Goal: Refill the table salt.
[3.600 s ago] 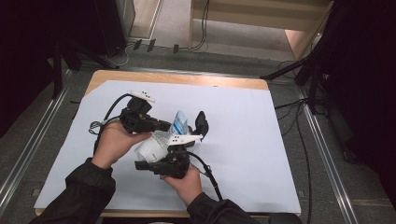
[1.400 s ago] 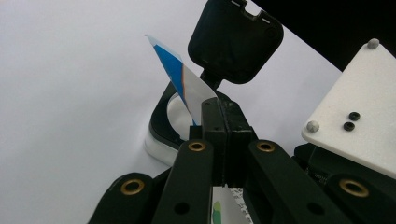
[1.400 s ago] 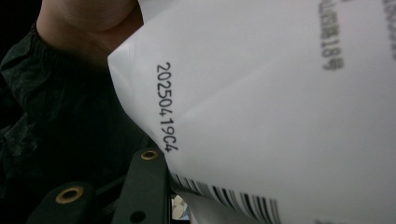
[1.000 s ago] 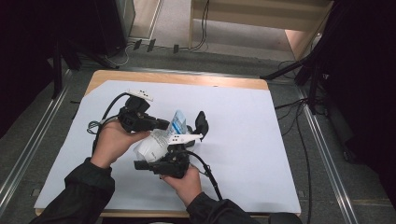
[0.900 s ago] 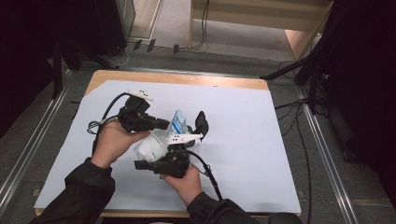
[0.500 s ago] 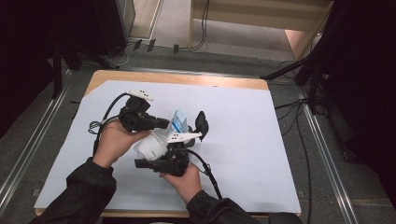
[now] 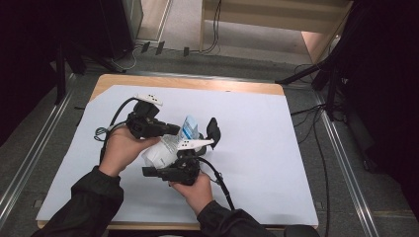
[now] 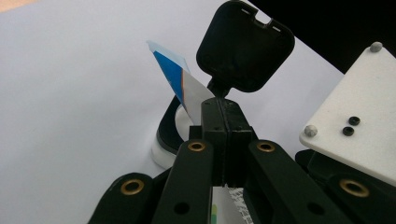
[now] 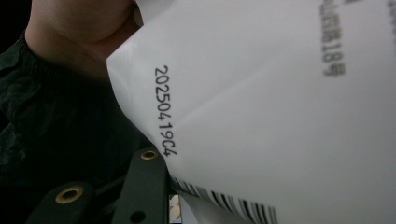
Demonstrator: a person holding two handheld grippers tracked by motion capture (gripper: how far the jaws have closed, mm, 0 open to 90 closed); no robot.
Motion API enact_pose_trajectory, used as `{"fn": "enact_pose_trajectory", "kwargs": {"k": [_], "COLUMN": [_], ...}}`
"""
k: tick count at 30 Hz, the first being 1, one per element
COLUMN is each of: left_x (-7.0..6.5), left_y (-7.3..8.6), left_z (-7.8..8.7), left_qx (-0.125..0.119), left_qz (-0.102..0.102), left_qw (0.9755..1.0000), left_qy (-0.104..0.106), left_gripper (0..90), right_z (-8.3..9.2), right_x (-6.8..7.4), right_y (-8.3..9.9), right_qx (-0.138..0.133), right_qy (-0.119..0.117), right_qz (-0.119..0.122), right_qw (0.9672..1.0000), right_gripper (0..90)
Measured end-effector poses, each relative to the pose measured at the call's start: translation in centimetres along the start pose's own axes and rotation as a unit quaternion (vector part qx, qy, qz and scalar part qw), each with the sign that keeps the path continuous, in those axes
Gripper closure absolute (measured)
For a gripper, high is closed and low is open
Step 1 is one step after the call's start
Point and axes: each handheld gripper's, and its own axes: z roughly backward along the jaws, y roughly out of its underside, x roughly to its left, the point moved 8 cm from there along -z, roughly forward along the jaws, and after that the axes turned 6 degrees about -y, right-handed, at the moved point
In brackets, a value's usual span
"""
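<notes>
A white soft pack [image 7: 159,154] with a printed date code and barcode [image 9: 261,116] is held above the table. Its round black flip lid [image 7: 213,131] stands open [image 8: 245,46] over a black-rimmed opening [image 8: 167,135]. My left gripper [image 7: 179,129] is shut [image 8: 225,116] on a blue-and-white seal tab [image 8: 180,86] that sticks up from that opening [image 7: 190,127]. My right gripper [image 7: 170,165] sits under the pack and is shut on its body; the pack hides all but one jaw in the right gripper view.
A white sheet [image 7: 276,148] covers the wooden table [image 7: 197,83]. The right gripper's white plate [image 8: 355,130] sits close beside the left jaws. Cables [image 7: 220,180] trail from both grippers. Dark stands and floor cables [image 7: 316,79] surround the table.
</notes>
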Motion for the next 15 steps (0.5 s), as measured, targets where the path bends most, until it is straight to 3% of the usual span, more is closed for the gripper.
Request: {"fn": "enact_pose_trajectory", "kwargs": {"k": [15], "left_x": [-0.25], "left_y": [-0.53], "left_z": [-0.04], "left_qx": [0.004], "left_qz": [0.008], "left_qw": [0.9999], "left_qy": [0.006], "left_gripper": [90.0], "right_z": [0.03], "right_x": [-0.02], "right_y": [-0.38], "right_qx": [-0.006], "right_qy": [0.0], "right_qz": [0.005], "right_qw": [1.0], "right_gripper": [66.2]}}
